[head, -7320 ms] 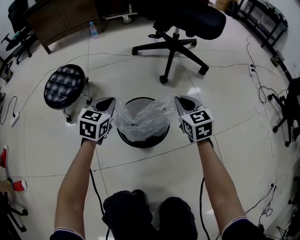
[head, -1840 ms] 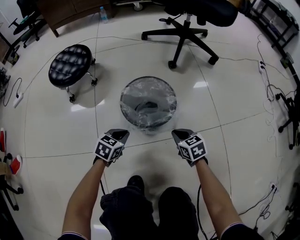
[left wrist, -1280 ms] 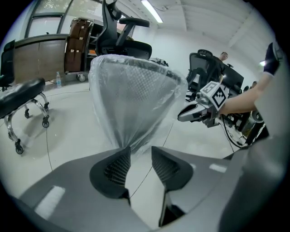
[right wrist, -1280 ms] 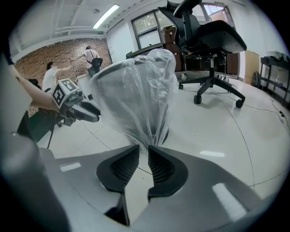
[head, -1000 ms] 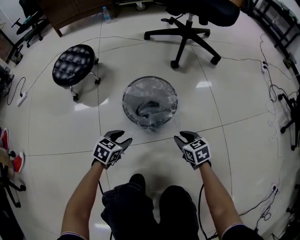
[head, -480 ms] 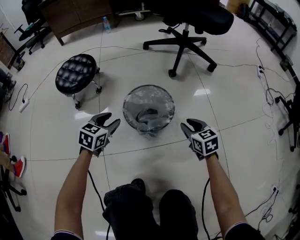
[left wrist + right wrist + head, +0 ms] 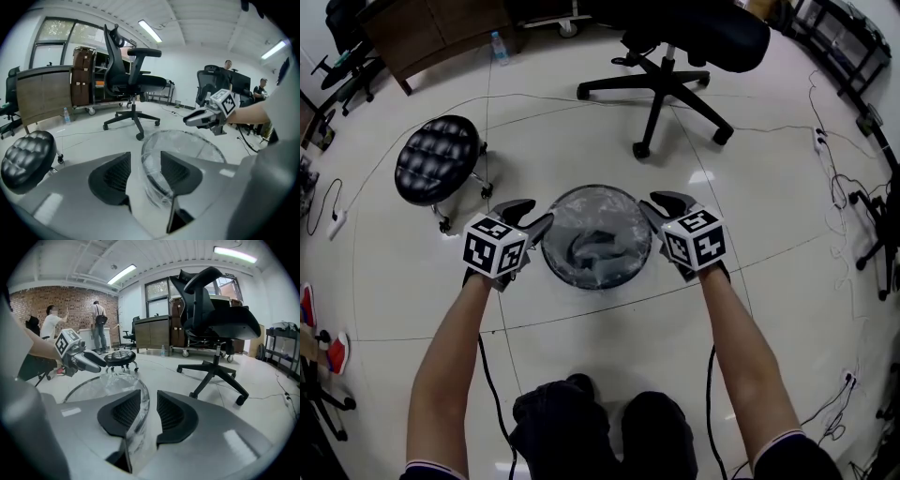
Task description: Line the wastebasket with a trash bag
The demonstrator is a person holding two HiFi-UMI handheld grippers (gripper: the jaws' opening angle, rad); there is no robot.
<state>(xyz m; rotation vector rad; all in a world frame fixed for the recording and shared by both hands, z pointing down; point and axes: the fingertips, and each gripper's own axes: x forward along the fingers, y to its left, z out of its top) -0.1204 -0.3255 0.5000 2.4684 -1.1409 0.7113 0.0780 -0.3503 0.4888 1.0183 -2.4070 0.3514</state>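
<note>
Floor: pale glossy tiles (image 7: pixel 581 122). It lies open at 3 and 9 o'clock of the wastebasket (image 7: pixel 600 283), and thin cables (image 7: pixel 534 98) trail across it.
Wastebasket: round and upright on the floor mid-room, with the person's legs (image 7: pixel 600 422) at its 6 o'clock.
In it: a clear trash bag (image 7: pixel 598 246). Its film is drawn over the rim as far as shows, and the slack lies crumpled in the bottom.
Near edges: a black tufted stool (image 7: pixel 436 159) stands at 10 o'clock, near the basket but apart from it. The star base of an office chair (image 7: pixel 659 73) stands at 1 o'clock, farther off.
Far edges: a wooden cabinet (image 7: pixel 422 28) is at 11 o'clock with a water bottle (image 7: pixel 497 47) beside it. A dark rack (image 7: pixel 834 37) is at 2 o'clock.
Left gripper (image 7: pixel 536 214): just beside the rim at 9 o'clock. Its jaws stand apart; the bagged rim shows in the gap and the pads are not pressing on it.
Right gripper (image 7: pixel 654 204): just beside the rim at 3 o'clock. Its jaws have just been closing but a gap remains. The film-covered rim runs through the gap with floor showing beside it, so it is not pinched.
Height: I cannot tell whether the tips sit level with the rim or above it.
</note>
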